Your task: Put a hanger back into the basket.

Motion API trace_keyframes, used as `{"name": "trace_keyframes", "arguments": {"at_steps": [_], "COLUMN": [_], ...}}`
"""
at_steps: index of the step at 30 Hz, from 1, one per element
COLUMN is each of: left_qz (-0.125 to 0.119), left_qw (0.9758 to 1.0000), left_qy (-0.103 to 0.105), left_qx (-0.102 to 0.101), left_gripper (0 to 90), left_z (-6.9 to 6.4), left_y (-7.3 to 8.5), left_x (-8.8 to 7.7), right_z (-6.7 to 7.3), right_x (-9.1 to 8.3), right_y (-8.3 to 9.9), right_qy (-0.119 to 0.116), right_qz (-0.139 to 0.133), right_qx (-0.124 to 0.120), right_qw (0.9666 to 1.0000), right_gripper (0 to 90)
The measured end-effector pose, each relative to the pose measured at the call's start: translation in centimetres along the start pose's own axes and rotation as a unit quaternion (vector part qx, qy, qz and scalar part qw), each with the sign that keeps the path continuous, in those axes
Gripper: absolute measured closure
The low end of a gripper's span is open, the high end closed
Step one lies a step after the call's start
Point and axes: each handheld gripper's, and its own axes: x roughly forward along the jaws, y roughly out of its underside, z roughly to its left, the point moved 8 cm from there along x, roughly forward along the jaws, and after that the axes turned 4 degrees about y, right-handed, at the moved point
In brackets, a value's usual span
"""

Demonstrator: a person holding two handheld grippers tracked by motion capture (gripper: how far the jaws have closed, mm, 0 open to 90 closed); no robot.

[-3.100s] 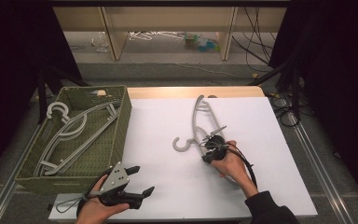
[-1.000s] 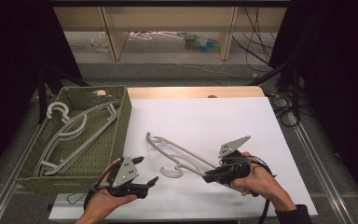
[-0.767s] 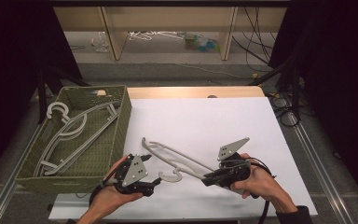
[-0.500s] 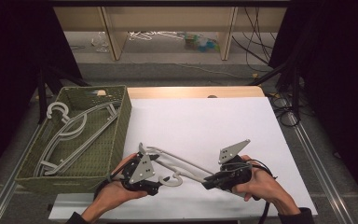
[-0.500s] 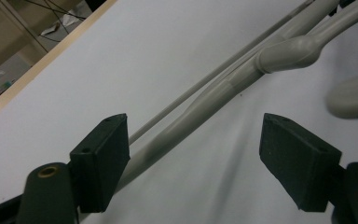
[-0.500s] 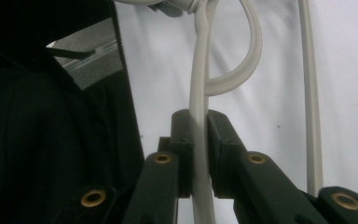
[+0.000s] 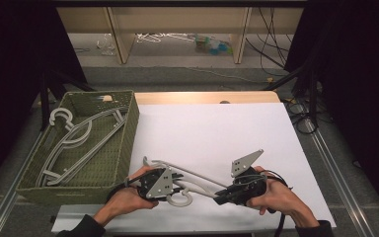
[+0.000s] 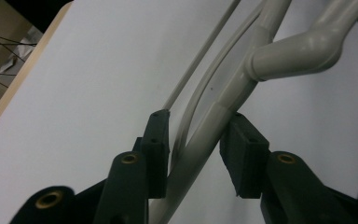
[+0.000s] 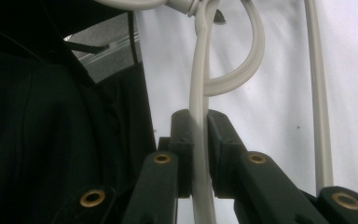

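The grey hanger [image 7: 192,177] lies low over the white worktop [image 7: 217,128], strung between the two tongs near the person's edge, its hook curling just below the left tongs [image 7: 170,183]. The right tongs [image 7: 223,198] are clamped tight on one thin arm of the hanger; in the right gripper view that arm [image 9: 199,154] stands pinched between both pads. The left tongs [image 8: 193,149] have just been closing, with the hanger's thick shoulder between them: in the left gripper view one pad [image 8: 238,147] looks to be touching the shoulder while the other pad [image 8: 157,140] lies along the thin lower rail, so the hold appears partial rather than firm. The woven basket [image 7: 123,148], with other hangers [image 7: 74,140] already in it, sits just beyond the left tongs, on the side away from the right tongs. The main risk, as I judge it, is that the left tongs bite on the rounded shoulder off-centre and the smooth plastic slides out, or that they catch the rail and shoulder together and twist the hanger. If the right tongs let go before the left hold is sure, the hanger could drop or swing, and its hook may snag the basket's rim on the way over.
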Motion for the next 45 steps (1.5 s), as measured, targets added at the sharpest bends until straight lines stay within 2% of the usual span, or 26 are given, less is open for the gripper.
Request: {"name": "trace_keyframes", "arguments": {"at_steps": [1, 3, 5, 9, 12, 14, 16, 17, 18, 20, 24, 25, 26, 28, 29, 33, 35, 36, 37, 39, 40, 41, 42, 43, 44, 45], "left_qz": [0.002, 0.005, 0.012, 0.023, 0.026, 0.026, 0.018, 0.006, -0.001, 0.01, 0.014, 0.018, 0.017, 0.008, 0.009, -0.011, -0.015, -0.012, -0.016, -0.014, -0.014, -0.009, -0.011, -0.008, -0.012, -0.012], "left_qw": [0.9999, 0.9997, 0.9992, 0.9983, 0.998, 0.9982, 0.9985, 0.9988, 0.9989, 0.9987, 0.9983, 0.9983, 0.9981, 0.9966, 0.9961, 0.99, 0.9872, 0.9866, 0.9841, 0.9822, 0.9804, 0.981, 0.9794, 0.9788, 0.9766, 0.9759], "left_qy": [0.0, 0.005, 0.004, 0.013, 0.016, 0.018, 0.031, 0.041, 0.041, 0.046, 0.053, 0.051, 0.052, 0.048, 0.047, 0.037, 0.031, 0.026, 0.023, 0.016, 0.013, 0.011, 0.006, 0.002, -0.001, -0.004], "left_qx": [0.014, 0.021, 0.038, 0.052, 0.055, 0.05, 0.042, 0.028, 0.024, 0.018, -0.019, -0.02, -0.03, -0.066, -0.075, -0.136, -0.156, -0.161, -0.175, -0.187, -0.196, -0.193, -0.202, -0.205, -0.215, -0.218], "left_gripper": [65.5, 67.3, 69.3, 72.7, 74.7, 75.8, 77.5, 78.9, 79.4, 79.5, 79.5, 79.5, 79.6, 79.6, 79.6, 79.7, 79.7, 79.8, 79.8, 79.7, 79.7, 79.7, 79.7, 79.7, 79.7, 79.7], "left_z": [0.1, 0.0, -0.1, -0.4, -0.5, -0.5, -0.7, -0.8, -0.8, -0.8, -0.8, -0.7, -0.5, -0.2, 0.0, 0.8, 1.1, 1.4, 1.6, 2.0, 2.2, 2.5, 2.7, 2.9, 3.2, 3.4], "left_y": [-0.1, -0.3, -0.6, -1.1, -1.6, -1.8, -2.1, -2.3, -2.6, -2.6, -2.5, -2.5, -2.5, -2.6, -2.6, -2.7, -2.7, -2.5, -2.5, -2.2, -2.0, -1.8, -1.7, -1.5, -1.5, -1.4], "left_x": [-0.1, -0.2, -0.3, -0.6, -0.5, -0.6, -0.6, -0.6, -0.7, -0.6, -0.5, -0.6, -0.7, -1.0, -1.3, -2.3, -2.6, -2.9, -3.0, -3.4, -3.6, -3.9, -4.1, -4.4, -4.6, -4.8], "right_z": [0.0, -0.1, -0.2, -0.7, -1.1, -1.4, -1.8, -2.0, -2.2, -2.1, -2.0, -2.1, -2.1, -2.3, -2.3, -2.8, -2.9, -3.1, -3.3, -3.6, -3.7, -3.8, -3.9, -3.9, -3.9, -3.7], "right_x": [0.0, -0.2, -0.4, -0.8, -0.9, -1.0, -1.0, -1.0, -0.9, -0.9, -1.0, -1.1, -1.2, -1.3, -1.4, -2.2, -2.6, -2.8, -3.1, -3.7, -3.9, -4.2, -4.4, -4.6, -4.7, -4.7], "right_y": [0.0, -0.1, -0.1, -0.2, -0.2, -0.2, -0.1, -0.1, -0.1, -0.3, -0.7, -0.7, -0.8, -0.9, -1.0, -1.8, -2.1, -2.3, -2.5, -2.9, -3.0, -3.1, -3.2, -3.3, -3.3, -3.5], "right_qy": [0.0, -0.002, -0.007, 0.004, 0.014, 0.021, 0.033, 0.041, 0.047, 0.047, 0.061, 0.063, 0.064, 0.076, 0.079, 0.109, 0.128, 0.137, 0.152, 0.176, 0.183, 0.188, 0.192, 0.195, 0.196, 0.186], "right_qz": [-0.003, -0.004, -0.008, -0.02, -0.021, -0.021, -0.021, -0.02, -0.021, -0.025, -0.03, -0.03, -0.031, -0.037, -0.04, -0.066, -0.076, -0.083, -0.089, -0.103, -0.108, -0.117, -0.124, -0.13, -0.134, -0.143], "right_qx": [0.0, 0.001, -0.001, -0.003, 0.004, 0.007, 0.014, 0.016, 0.018, 0.017, 0.013, 0.014, 0.016, 0.022, 0.03, 0.051, 0.058, 0.059, 0.059, 0.062, 0.065, 0.066, 0.066, 0.067, 0.07, 0.072], "right_qw": [1.0, 1.0, 0.9999, 0.9998, 0.9997, 0.9995, 0.9991, 0.9988, 0.9985, 0.9985, 0.9976, 0.9975, 0.9973, 0.9962, 0.9956, 0.9904, 0.9872, 0.9854, 0.9826, 0.9771, 0.975, 0.973, 0.9713, 0.9698, 0.9688, 0.9695], "right_gripper": [82.3, 82.2, 81.7, 79.5, 75.9, 73.8, 70.8, 68.3, 67.9, 66.6, 61.2, 59.2, 57.4, 51.1, 48.6, 41.4, 38.6, 37.6, 36.5, 34.5, 34.5, 34.5, 34.3, 34.0, 33.3, 33.2]}}
